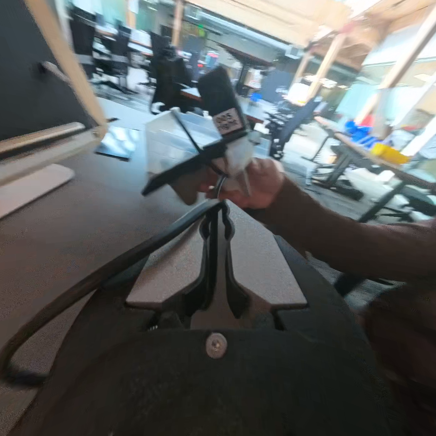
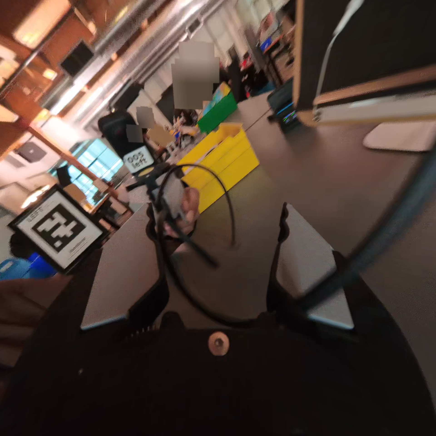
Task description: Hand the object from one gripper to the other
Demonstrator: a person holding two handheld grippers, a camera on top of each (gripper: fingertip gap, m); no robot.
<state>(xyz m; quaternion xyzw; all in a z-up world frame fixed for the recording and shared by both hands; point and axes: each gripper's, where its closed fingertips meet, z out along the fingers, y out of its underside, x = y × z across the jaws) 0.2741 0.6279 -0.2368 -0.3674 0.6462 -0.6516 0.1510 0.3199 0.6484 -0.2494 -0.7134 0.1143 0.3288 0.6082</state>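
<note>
The left claw is pinched shut on a thin black cable, gripped at its very tips; the cable trails back and low to its left in a long loop. The right claw stands wide open with that same cable curling loosely between its fingers, not gripped. For a clean handover, the right claw should likely close on a straight stretch just beside the left claw's tips — not on the slack loop — before the left one lets go. Motion blur hides finer detail. Beyond the right claw, on the dark surface, sit yellow bins and a green bin — well apart, obstructing nothing.
</note>
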